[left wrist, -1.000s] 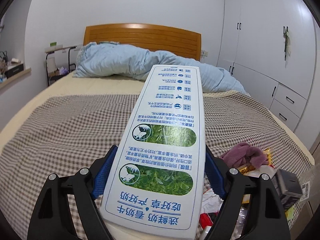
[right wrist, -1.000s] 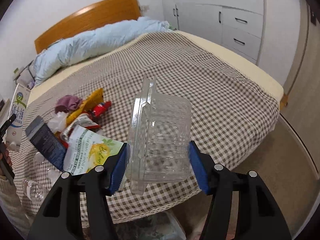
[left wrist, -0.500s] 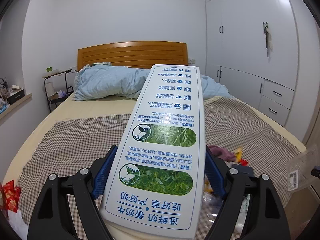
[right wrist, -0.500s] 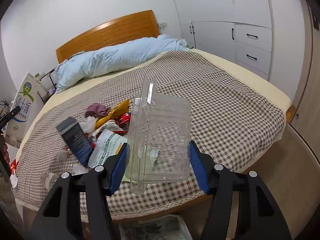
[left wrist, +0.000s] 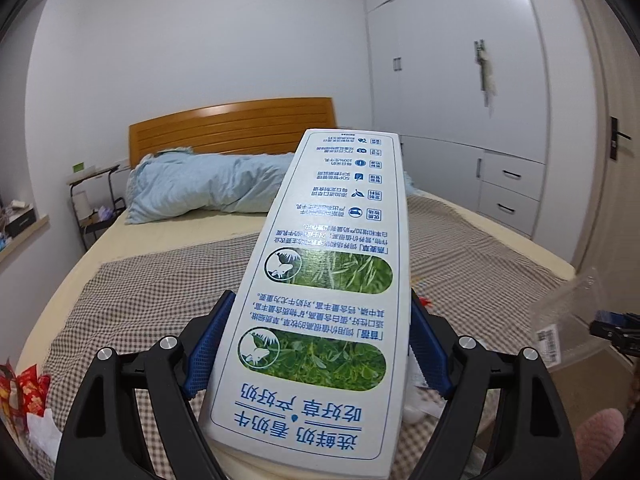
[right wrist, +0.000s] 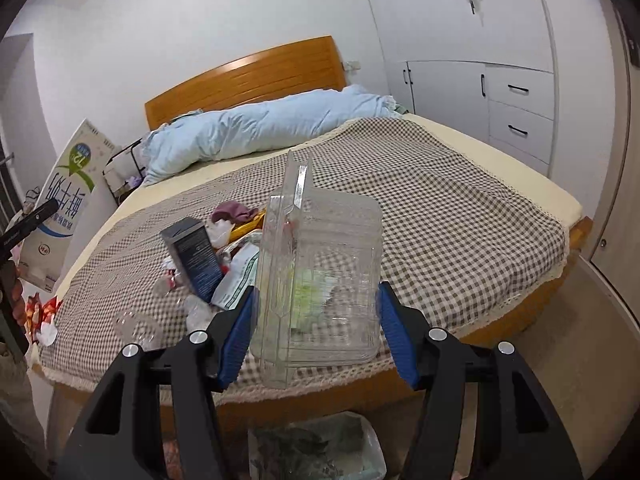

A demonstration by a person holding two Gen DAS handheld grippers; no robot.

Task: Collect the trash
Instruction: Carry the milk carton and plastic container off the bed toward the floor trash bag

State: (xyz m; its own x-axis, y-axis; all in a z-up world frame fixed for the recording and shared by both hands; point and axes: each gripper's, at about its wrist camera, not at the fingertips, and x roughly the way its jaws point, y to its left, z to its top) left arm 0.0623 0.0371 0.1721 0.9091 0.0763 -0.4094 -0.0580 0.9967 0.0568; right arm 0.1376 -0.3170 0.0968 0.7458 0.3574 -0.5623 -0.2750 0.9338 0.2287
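Observation:
My left gripper (left wrist: 316, 344) is shut on a tall white milk carton (left wrist: 320, 288) with green panels and blue print; the carton (right wrist: 60, 204) also shows at the left of the right wrist view. A clear plastic clamshell box (right wrist: 320, 276) stands between the blue pads of my right gripper (right wrist: 316, 320), which is shut on it; the box (left wrist: 572, 320) appears at the right edge of the left wrist view. Both are held up in front of the bed's foot. A heap of trash (right wrist: 208, 244) lies on the checked blanket (right wrist: 440, 216): a dark blue box, wrappers, a purple cloth.
A bin with a plastic liner (right wrist: 320, 448) stands on the floor below the right gripper. A blue duvet (right wrist: 260, 128) lies by the wooden headboard. White wardrobes with drawers (right wrist: 516, 108) line the right wall. Red wrappers (left wrist: 20, 392) lie at the bed's left corner.
Both grippers have drawn back from the bed and risen with their loads. More of the room and the bed's foot shows, and the bin has come into the right wrist view.

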